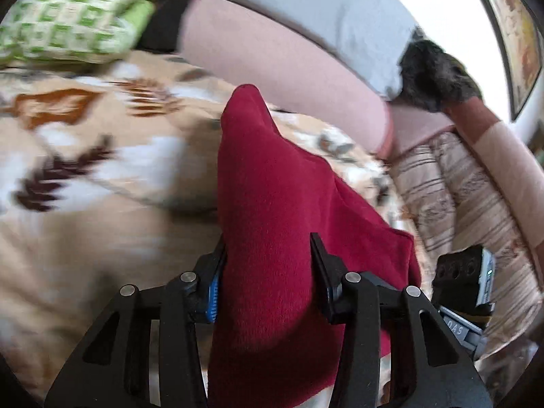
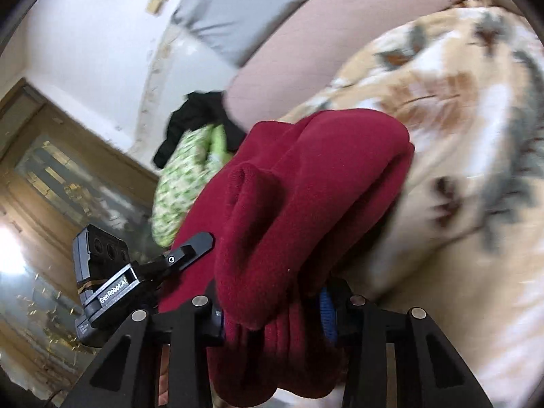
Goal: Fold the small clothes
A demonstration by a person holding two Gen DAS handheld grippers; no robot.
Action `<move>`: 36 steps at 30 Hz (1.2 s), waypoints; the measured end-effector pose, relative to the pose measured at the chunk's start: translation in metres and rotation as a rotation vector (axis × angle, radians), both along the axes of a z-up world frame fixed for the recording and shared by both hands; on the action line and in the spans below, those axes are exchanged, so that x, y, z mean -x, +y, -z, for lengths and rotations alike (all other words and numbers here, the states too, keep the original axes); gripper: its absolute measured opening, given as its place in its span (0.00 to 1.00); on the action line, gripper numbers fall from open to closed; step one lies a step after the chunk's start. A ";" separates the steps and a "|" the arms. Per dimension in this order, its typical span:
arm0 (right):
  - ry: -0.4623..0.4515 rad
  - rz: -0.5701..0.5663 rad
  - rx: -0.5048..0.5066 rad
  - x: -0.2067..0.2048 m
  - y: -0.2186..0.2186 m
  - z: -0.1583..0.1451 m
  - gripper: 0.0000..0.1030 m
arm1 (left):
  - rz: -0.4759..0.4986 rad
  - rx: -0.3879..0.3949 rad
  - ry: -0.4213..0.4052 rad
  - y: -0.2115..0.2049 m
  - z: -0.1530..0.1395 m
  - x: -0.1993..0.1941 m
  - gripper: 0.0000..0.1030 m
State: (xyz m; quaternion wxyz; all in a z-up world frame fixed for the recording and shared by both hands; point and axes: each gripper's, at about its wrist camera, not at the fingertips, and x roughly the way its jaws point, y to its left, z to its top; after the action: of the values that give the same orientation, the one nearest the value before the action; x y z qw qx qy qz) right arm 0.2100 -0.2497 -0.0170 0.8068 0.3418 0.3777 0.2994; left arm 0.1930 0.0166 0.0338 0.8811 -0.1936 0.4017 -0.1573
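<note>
A dark red knit garment (image 1: 282, 210) is held between both grippers above a beige leaf-patterned blanket (image 1: 85, 156). My left gripper (image 1: 268, 255) has the red cloth filling the gap between its fingers, which press on it from both sides. In the right wrist view the same red garment (image 2: 306, 197) bunches in folds over my right gripper (image 2: 272, 319), whose blue-padded fingers (image 2: 327, 309) clamp a thick wad of it. The right gripper's body (image 1: 465, 278) shows at the lower right of the left wrist view. The left gripper (image 2: 190, 248) shows at the left of the right wrist view.
A green-and-white patterned cushion (image 1: 68, 17) and a black garment (image 1: 166, 10) lie at the far end of the bed. A pink bolster (image 1: 272, 64) and grey pillow (image 1: 323, 10) line the back. A striped cover (image 1: 459, 197) lies right. A wooden door (image 2: 51, 170) stands left.
</note>
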 end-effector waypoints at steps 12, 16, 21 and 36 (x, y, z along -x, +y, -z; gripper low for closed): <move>0.124 0.058 0.178 0.024 0.044 0.010 0.49 | -0.050 0.037 0.123 0.040 0.027 -0.001 0.59; -0.095 0.128 0.418 0.041 0.037 -0.050 0.49 | -0.063 0.099 -0.093 0.052 -0.010 0.011 0.58; -0.339 -0.005 0.749 0.023 0.085 -0.097 0.42 | -0.012 0.134 -0.005 0.037 0.010 -0.017 0.41; -0.069 -0.141 0.808 -0.046 0.089 -0.035 0.23 | -0.077 0.195 0.156 0.042 0.042 -0.044 0.25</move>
State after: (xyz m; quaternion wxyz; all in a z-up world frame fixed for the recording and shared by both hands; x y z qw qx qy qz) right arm 0.2558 -0.1609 0.0179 0.8657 -0.0395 0.4602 0.1928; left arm 0.2373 0.0588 -0.0084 0.8296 -0.3053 0.4441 -0.1459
